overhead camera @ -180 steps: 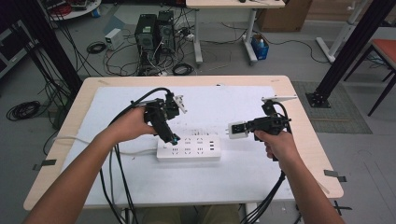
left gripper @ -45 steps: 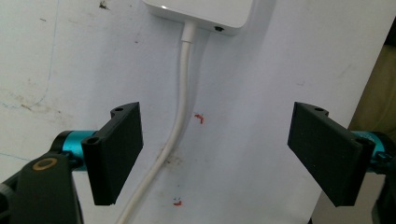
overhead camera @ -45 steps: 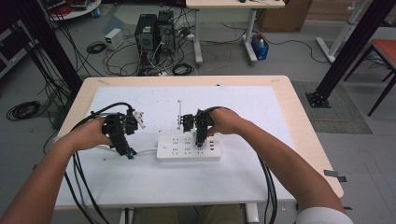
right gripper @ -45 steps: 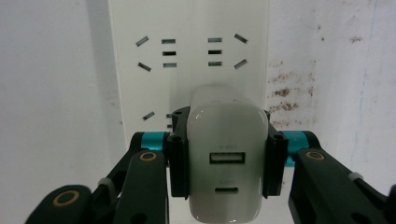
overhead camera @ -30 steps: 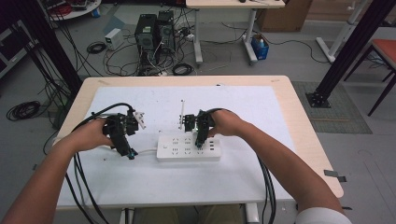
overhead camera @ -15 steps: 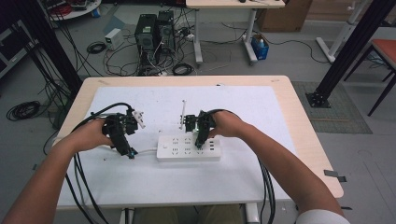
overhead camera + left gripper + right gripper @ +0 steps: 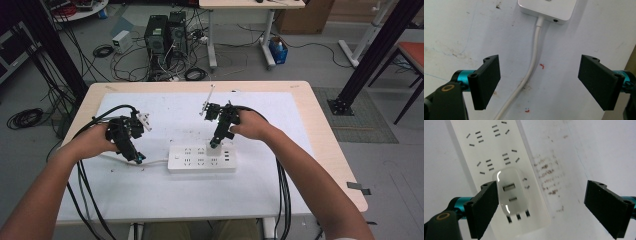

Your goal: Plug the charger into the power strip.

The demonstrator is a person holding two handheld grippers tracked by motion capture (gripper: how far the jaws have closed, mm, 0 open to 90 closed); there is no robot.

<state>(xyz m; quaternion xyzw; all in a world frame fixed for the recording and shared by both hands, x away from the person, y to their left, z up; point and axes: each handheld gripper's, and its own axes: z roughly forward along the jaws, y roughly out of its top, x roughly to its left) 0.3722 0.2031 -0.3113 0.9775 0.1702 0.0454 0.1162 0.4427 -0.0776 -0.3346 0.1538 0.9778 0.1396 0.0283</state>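
A white power strip (image 7: 200, 159) (image 7: 496, 147) lies on the white table. A white USB charger (image 7: 511, 192) (image 7: 212, 148) is plugged into one of its sockets. My right gripper (image 7: 216, 143) (image 7: 541, 207) hovers just above the charger. Its jaws have just been opening and now stand wide, with the charger close beside one jaw and neither pad pressing on it. My left gripper (image 7: 136, 159) (image 7: 539, 85) is open at the strip's left end. It straddles the strip's white cable (image 7: 531, 67) (image 7: 150, 162) without touching it.
The table's wooden edge (image 7: 330, 135) frames the white mat. Black gripper cables (image 7: 285, 190) trail off the front edge. Beyond the table on the floor stand computer towers (image 7: 165, 32) amid tangled wires.
The right gripper's jaws have come apart off the charger and the gripper has lifted slightly above the strip. The left gripper has stayed where it was.
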